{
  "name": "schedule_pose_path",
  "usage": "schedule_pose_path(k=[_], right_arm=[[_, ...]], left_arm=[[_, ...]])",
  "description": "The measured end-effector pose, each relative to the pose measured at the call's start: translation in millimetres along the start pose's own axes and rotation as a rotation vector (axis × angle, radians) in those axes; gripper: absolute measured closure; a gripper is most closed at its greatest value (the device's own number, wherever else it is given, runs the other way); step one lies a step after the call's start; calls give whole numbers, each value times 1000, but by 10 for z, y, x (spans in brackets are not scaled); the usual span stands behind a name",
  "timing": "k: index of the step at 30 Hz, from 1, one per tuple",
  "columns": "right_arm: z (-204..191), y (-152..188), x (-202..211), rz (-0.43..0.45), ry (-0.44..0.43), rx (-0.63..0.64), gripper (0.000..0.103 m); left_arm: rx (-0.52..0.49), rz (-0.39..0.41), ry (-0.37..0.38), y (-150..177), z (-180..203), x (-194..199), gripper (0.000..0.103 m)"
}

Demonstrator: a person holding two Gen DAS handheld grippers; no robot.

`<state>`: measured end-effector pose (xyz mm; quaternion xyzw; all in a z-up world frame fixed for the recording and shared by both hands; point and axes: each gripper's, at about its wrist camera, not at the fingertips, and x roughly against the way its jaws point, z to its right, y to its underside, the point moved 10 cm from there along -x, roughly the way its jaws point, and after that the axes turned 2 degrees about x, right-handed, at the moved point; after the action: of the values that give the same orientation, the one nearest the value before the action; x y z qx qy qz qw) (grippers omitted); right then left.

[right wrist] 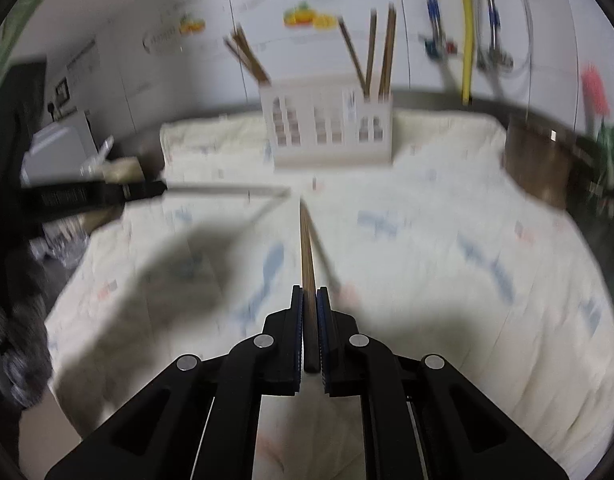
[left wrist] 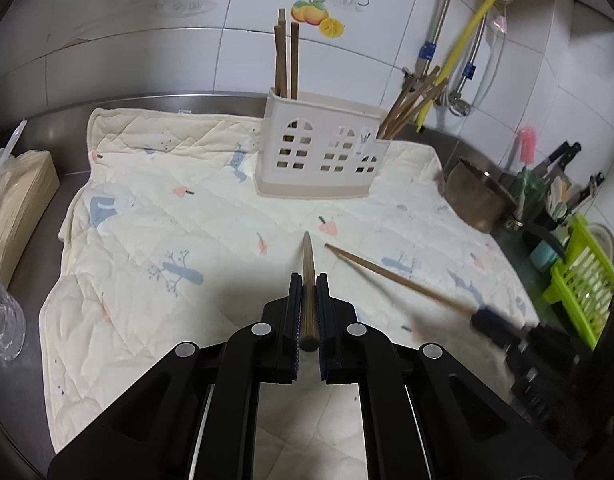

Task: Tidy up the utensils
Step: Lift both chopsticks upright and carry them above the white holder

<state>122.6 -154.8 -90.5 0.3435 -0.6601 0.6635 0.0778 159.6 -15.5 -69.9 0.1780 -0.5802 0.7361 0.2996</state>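
Note:
My left gripper (left wrist: 309, 280) is shut on a brown wooden chopstick (left wrist: 307, 256) that points forward above the quilted cloth (left wrist: 167, 220). My right gripper (right wrist: 309, 292) is shut on another chopstick (right wrist: 305, 240); in the left wrist view that chopstick (left wrist: 387, 274) and gripper (left wrist: 495, 326) come in blurred from the right. A cream utensil holder (left wrist: 319, 152) with window cut-outs stands at the back of the cloth, with chopsticks upright in its left end (left wrist: 285, 60) and leaning in its right end (left wrist: 411, 108). The holder (right wrist: 331, 124) shows blurred in the right wrist view.
A metal pot (left wrist: 475, 196), a knife block (left wrist: 555, 184) and a green rack (left wrist: 583, 280) stand at the right. A pack of paper (left wrist: 23, 208) and clear plastic (left wrist: 3, 312) lie at the left. A tiled wall with pipes (left wrist: 447, 40) is behind.

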Motion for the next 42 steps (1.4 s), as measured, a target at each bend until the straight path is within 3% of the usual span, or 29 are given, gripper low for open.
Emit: schedule_pose_path(k=[6, 19, 26, 34, 38, 42], right_arm=[[8, -739, 97, 108, -23, 47, 96], [288, -1943, 75, 98, -40, 124, 96], [320, -2535, 108, 123, -69, 139, 96], [434, -3146, 107, 194, -6, 171, 96], [570, -3346, 52, 214, -4, 144, 96], [682, -3492, -30, 229, 3, 118, 96]], left_arm=[[-42, 0, 2, -262, 42, -29, 97], [-156, 26, 18, -1021, 300, -24, 98], [-187, 112, 41, -1624, 509, 154, 98], [-221, 227, 27, -2371, 715, 275, 98], [-221, 287, -8, -2737, 724, 226, 98], [-201, 298, -23, -2928, 667, 63, 98]])
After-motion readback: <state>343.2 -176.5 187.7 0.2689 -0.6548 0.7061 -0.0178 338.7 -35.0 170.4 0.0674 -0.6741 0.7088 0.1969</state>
